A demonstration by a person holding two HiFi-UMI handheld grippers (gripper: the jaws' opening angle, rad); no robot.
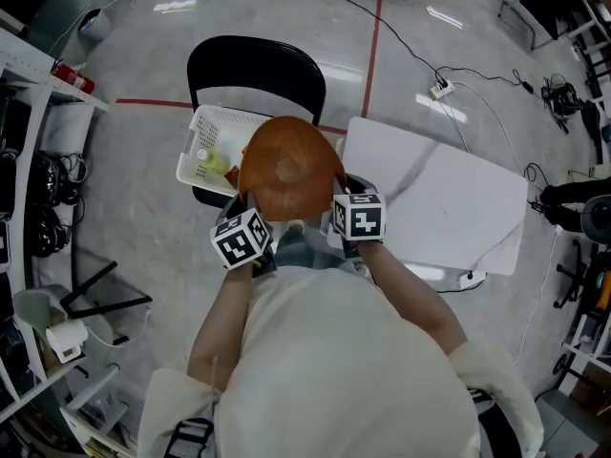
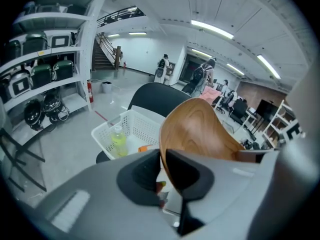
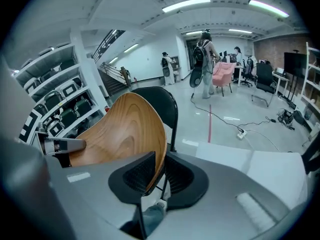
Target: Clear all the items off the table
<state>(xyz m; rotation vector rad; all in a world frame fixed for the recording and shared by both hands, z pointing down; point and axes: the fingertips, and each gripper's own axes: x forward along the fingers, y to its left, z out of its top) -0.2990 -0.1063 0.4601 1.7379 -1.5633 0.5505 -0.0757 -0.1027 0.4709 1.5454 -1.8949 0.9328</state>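
A round wooden bowl (image 1: 286, 168) hangs tilted in the air between both grippers, over a black chair (image 1: 256, 70). My left gripper (image 1: 250, 225) is shut on the bowl's near left rim (image 2: 200, 129), which sits pinched between the pads (image 2: 141, 173). My right gripper (image 1: 344, 219) is shut on the right rim (image 3: 125, 129), clamped between its fingers (image 3: 134, 173). A white plastic basket (image 1: 212, 122) stands on the chair seat, partly under the bowl. It holds a bottle of yellow-green drink (image 2: 119, 140) and a small orange item (image 2: 143, 148). The white table (image 1: 449, 203) lies to the right.
Metal shelves (image 1: 29, 93) with gear line the left side. Cables and a power strip (image 1: 440, 90) lie on the floor behind the table, beside a red tape line (image 1: 372, 41). People (image 3: 204, 64) stand far off in the hall.
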